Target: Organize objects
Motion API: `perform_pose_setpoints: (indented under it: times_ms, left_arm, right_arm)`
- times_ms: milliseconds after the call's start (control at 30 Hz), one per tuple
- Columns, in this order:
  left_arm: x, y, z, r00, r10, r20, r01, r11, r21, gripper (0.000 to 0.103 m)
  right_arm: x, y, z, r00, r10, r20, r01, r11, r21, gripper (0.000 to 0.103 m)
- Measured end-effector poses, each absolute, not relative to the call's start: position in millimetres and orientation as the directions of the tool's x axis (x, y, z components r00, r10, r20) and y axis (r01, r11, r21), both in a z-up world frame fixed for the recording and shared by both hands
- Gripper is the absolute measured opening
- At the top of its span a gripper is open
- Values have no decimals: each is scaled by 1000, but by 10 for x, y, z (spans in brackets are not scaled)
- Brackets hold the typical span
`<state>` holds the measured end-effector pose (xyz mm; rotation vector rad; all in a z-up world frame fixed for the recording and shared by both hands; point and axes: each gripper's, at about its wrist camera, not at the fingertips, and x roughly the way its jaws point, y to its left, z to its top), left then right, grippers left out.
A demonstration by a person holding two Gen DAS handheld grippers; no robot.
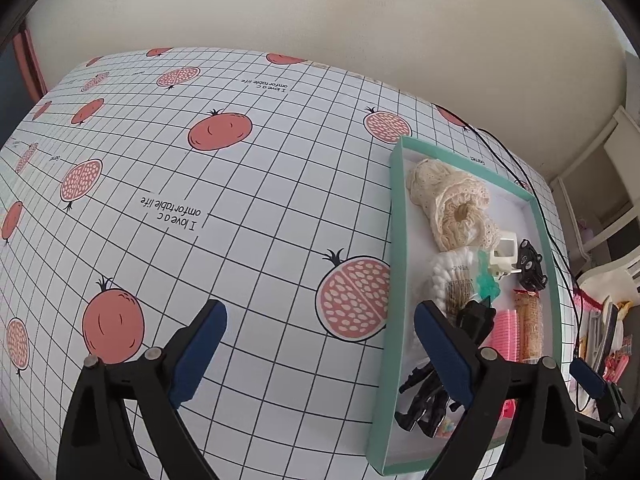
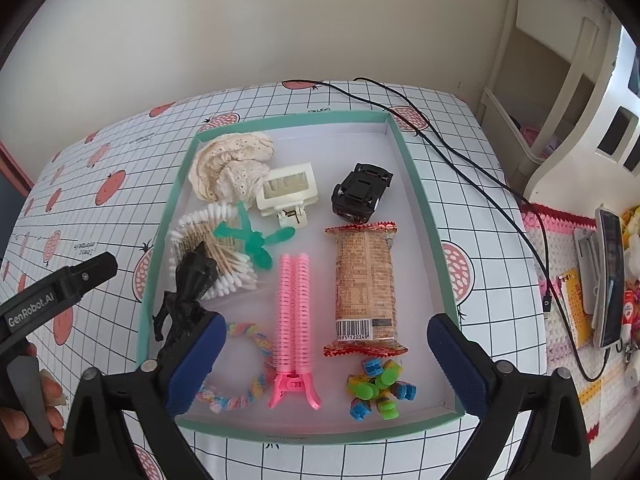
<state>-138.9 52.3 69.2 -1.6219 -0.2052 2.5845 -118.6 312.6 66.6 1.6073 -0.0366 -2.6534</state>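
A table covered in a white grid cloth (image 1: pixel 248 184) printed with red pomegranates fills the near view. A plain cream wall (image 2: pixel 260 20) rises just behind its far edge. At far right stands cream shelving (image 2: pixel 560 80). A pink and white crocheted cover (image 2: pixel 560 240) lies to the right of the table, in soft daylight

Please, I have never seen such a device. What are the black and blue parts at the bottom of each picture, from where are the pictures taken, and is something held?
They are handheld two-finger grippers, one per hand, each carrying a camera that looks along its fingers. The left gripper is open above the patterned tablecloth. The right gripper is open over a teal tray holding a pink hair roller clip, a snack packet, a black toy car, cotton swabs and small items. Nothing is held.
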Motion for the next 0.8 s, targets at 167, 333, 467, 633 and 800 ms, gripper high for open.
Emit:
perform_pose_setpoints:
  times_ms: [167, 333, 467, 633, 800]
  left_arm:
    - [-1396, 473, 693, -446, 118, -887, 20, -990, -142, 95]
    - [-1400, 451, 691, -446, 114, -888, 25, -990, -140, 95]
    - [-1391, 445, 713, -454, 134, -881, 15, -987, -158, 95]
    - [-1342, 406, 770, -466, 114, -878, 15, -991, -136, 95]
    - [-1261, 346, 857, -484, 123, -866, -12, -991, -134, 95]
  right_arm:
    - [-1185, 3128, 664, -466, -41, -884, 15, -999, 38, 103]
    - [-1184, 3135, 675, -472, -40, -881, 13, -999, 39, 103]
    - [-1172, 3132, 711, -488, -34, -872, 8, -999, 35, 103]
    - [-1114, 3117, 781, -503, -42, -863, -1, -999, 49, 103]
    - [-1031, 3085, 833, -512, -39, -858, -2, -999, 47, 103]
